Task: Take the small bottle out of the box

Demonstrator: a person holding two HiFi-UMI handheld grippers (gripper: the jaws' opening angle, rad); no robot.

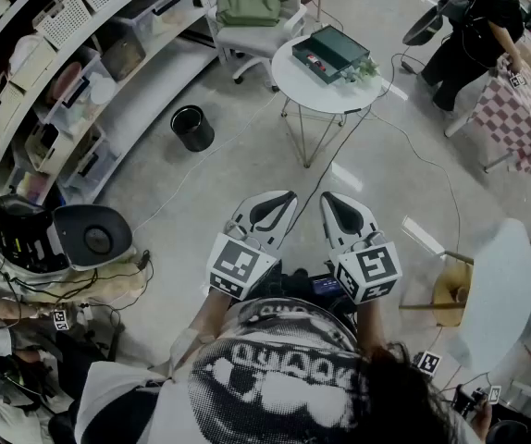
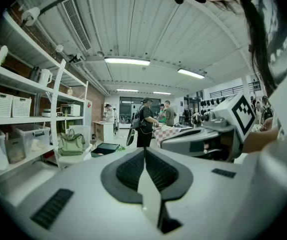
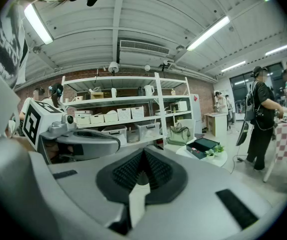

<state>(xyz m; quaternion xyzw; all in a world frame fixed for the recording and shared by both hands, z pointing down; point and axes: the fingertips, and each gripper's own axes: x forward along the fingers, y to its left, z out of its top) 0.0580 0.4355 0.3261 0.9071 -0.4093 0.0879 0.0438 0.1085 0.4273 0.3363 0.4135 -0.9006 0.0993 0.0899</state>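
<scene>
At the far left, white metal shelving [image 1: 159, 86] stacked with pale storage bins curves along the wall. Near the middle we hold the white plastic left gripper [image 1: 281, 200] close to our chest, its dark ribbed pads pressed together with nothing between them. Just beside it, the matching white right gripper [image 1: 332, 200] is likewise closed and empty. Ahead, well apart from both, a round white table [image 1: 321, 95] carries an open dark green rectangular box [image 1: 332, 52]. The small bottle is presumably inside, too small to make out. We judge approach comes first: step close, spread one gripper's jaws above the box, and steady the box with the other.
</scene>
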